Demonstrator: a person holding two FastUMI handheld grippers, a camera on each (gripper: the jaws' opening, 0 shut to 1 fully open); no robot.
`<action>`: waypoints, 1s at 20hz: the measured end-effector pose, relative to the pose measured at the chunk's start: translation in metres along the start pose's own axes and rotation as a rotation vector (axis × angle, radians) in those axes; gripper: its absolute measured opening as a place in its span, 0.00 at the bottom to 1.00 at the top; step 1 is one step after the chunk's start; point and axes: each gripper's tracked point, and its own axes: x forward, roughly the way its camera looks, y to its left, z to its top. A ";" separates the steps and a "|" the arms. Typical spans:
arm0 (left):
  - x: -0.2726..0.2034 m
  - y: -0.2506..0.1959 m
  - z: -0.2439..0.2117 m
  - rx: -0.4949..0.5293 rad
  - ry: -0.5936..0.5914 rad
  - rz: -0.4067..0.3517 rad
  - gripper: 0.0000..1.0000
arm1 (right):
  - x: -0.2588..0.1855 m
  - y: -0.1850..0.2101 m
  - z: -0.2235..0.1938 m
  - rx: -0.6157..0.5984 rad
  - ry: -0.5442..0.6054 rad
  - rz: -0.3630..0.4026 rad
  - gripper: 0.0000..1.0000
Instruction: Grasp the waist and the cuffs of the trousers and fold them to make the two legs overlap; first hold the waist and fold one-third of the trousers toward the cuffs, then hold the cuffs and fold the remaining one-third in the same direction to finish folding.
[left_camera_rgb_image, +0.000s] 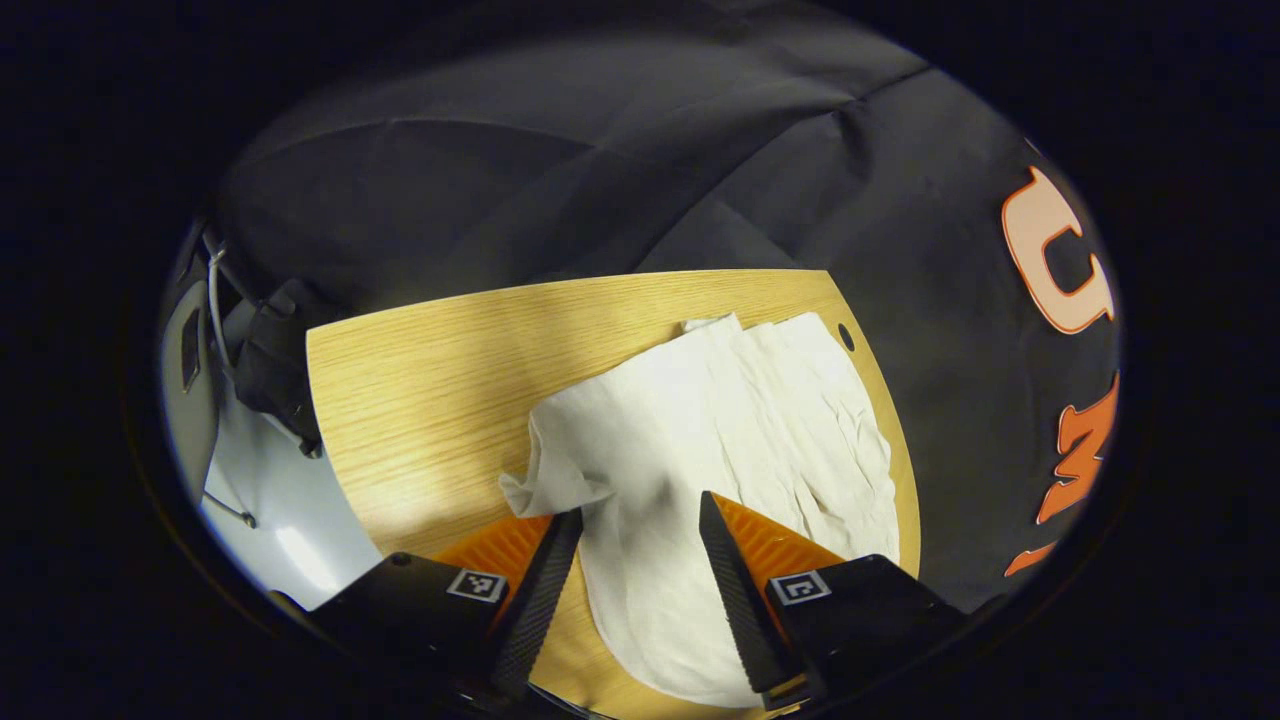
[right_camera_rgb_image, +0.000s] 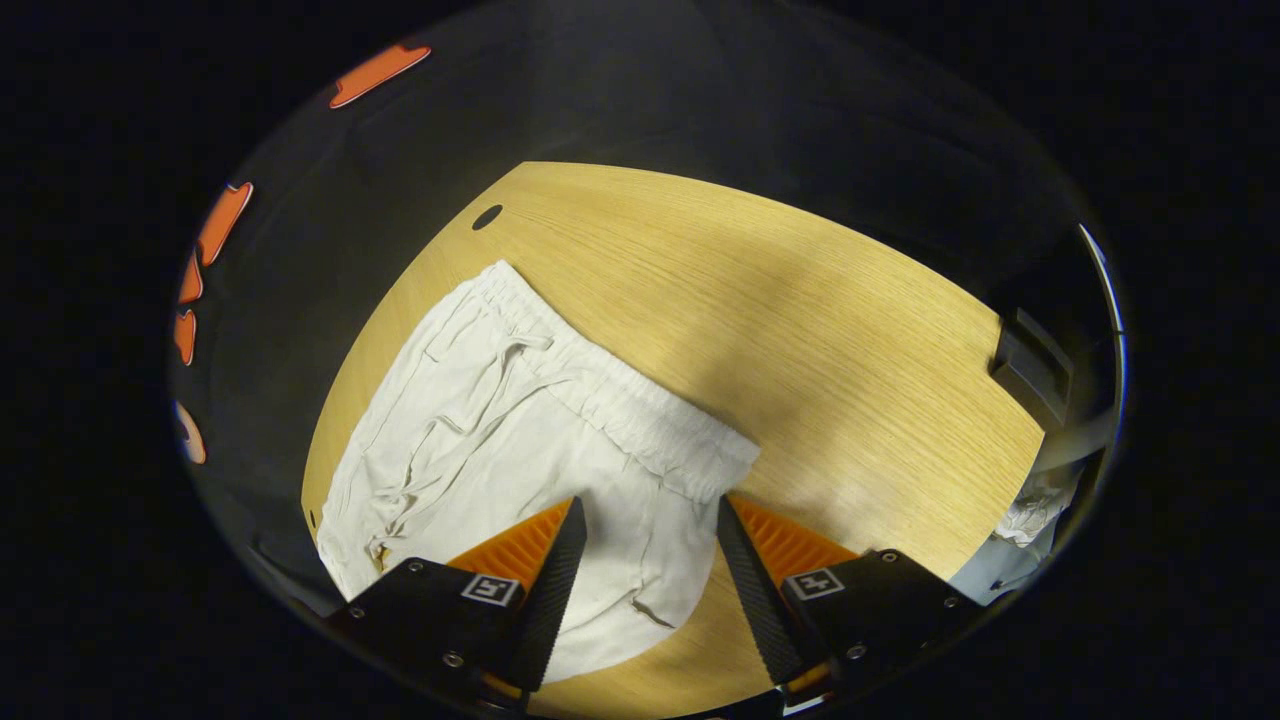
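Note:
White trousers (left_camera_rgb_image: 720, 440) lie crumpled on a light wooden table (left_camera_rgb_image: 440, 380), with a raised fold at their near left. My left gripper (left_camera_rgb_image: 640, 510) hangs open above the cloth, its fingers apart over the near end. In the right gripper view the trousers (right_camera_rgb_image: 500, 440) lie flat, and the elastic waistband with its drawstring (right_camera_rgb_image: 600, 390) runs diagonally across. My right gripper (right_camera_rgb_image: 645, 515) is open just above the cloth near the waistband's right end. Nothing is held between either pair of fingers.
The table's (right_camera_rgb_image: 800, 330) right half is bare wood, with a small round hole (right_camera_rgb_image: 487, 217) near the far corner. Black cloth wall surrounds the table. A dark block (right_camera_rgb_image: 1030, 365) sits at the table's right edge, and white floor and cables (left_camera_rgb_image: 230, 340) lie to the left.

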 end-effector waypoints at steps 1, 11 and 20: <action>-0.001 -0.002 0.002 -0.001 -0.004 -0.003 0.75 | 0.002 0.000 -0.001 -0.005 -0.002 -0.007 0.70; 0.006 0.007 0.003 -0.091 -0.020 -0.041 0.06 | 0.003 0.001 0.006 0.213 0.027 0.121 0.02; -0.038 -0.045 0.036 -0.013 -0.090 -0.138 0.06 | -0.022 0.026 0.024 0.288 0.050 0.255 0.01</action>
